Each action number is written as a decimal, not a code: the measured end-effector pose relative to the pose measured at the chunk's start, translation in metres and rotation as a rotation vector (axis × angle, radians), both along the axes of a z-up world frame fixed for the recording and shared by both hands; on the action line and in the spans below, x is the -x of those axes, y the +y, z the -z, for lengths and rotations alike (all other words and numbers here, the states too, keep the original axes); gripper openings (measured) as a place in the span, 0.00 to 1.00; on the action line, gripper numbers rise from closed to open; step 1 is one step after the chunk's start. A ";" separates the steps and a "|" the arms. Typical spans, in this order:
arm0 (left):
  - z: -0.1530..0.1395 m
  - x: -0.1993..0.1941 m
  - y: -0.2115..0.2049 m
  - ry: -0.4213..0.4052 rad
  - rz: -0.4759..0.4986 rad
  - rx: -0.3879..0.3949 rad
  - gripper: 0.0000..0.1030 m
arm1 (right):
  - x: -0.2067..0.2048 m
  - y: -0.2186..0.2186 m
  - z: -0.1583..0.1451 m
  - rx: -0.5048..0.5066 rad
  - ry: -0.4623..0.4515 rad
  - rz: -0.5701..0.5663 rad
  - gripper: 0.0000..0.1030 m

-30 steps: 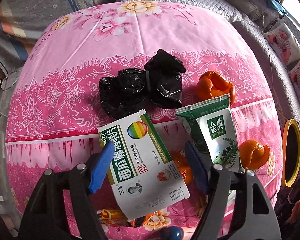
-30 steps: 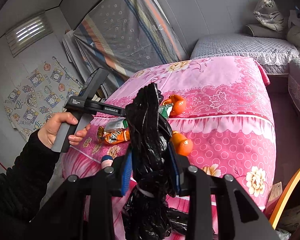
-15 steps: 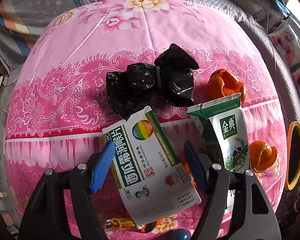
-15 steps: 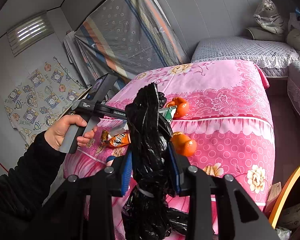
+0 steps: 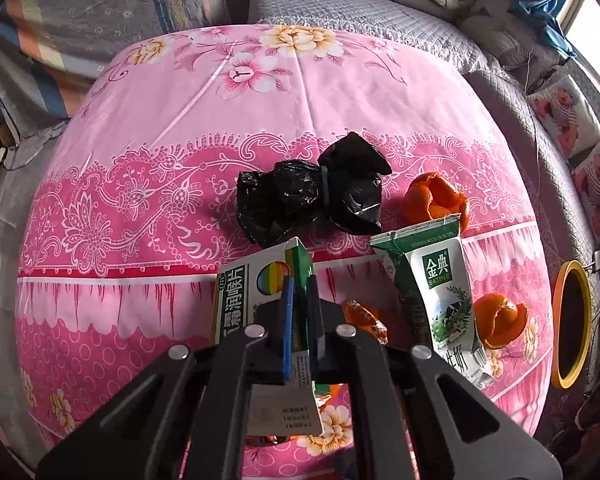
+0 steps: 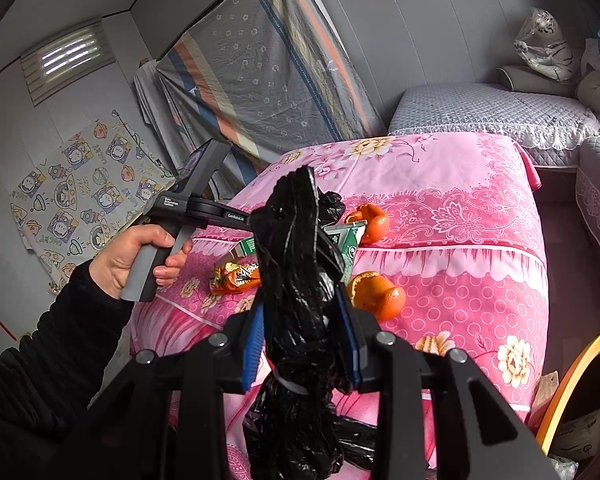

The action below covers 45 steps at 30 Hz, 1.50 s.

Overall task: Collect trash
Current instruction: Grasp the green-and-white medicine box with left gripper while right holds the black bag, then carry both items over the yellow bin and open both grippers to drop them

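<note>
**Both grippers clamped on trash over pink-covered table**

The left gripper point(image 5: 300, 300) is clenched on the edge of a white-and-green medicine box point(image 5: 256, 300); the box is pinched between the blue pads and stands tilted, its lower part cut off behind the gripper frame. The right gripper point(image 6: 302, 336) is clamped on a bunched black trash bag point(image 6: 296, 248), which sticks up above the pads and hangs below them, out of frame at the bottom.

Open pink cloth point(image 5: 280, 120) is seen beyond the trash toward the far edge; the front edge falls away just below the left gripper. A grey quilted couch point(image 6: 480, 112) sits close behind the far edge.

Hidden or unclear: an orange snack wrapper point(image 6: 236, 276) is partly covered by the bag in the right view; the box's lower print is too small to read.

Around: a second crumpled black bag point(image 5: 312, 200) lies just past the box; a green-and-white milk carton point(image 5: 436, 292) lies to its right, an orange peel point(image 5: 436, 200) touching its top and another peel point(image 5: 500, 320) beside its lower end. A yellow-rimmed bin point(image 5: 572, 324) is seen past the cloth's right edge. A hand point(image 6: 140, 252) in a black sleeve grips the left gripper's handle.
</note>
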<state>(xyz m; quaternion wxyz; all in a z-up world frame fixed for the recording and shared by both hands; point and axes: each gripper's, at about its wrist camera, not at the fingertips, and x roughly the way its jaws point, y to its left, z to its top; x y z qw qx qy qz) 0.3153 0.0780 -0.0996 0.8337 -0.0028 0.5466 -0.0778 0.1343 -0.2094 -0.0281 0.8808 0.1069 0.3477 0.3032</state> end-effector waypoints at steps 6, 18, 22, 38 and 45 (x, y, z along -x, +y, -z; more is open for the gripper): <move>0.006 0.007 0.004 0.006 0.015 -0.004 0.03 | 0.001 0.007 -0.001 -0.001 0.004 -0.017 0.30; 0.001 0.017 -0.022 -0.031 0.131 -0.186 0.68 | -0.004 0.005 0.007 -0.017 0.019 -0.026 0.30; 0.015 0.007 -0.014 0.022 0.112 -0.256 0.68 | -0.003 0.000 0.009 -0.018 0.025 -0.018 0.30; 0.004 0.008 0.015 -0.022 0.045 -0.201 0.58 | -0.001 -0.013 0.011 -0.040 0.041 -0.004 0.30; -0.064 0.067 -0.034 -0.273 0.109 -0.049 0.58 | 0.006 -0.047 0.004 -0.063 0.007 0.099 0.30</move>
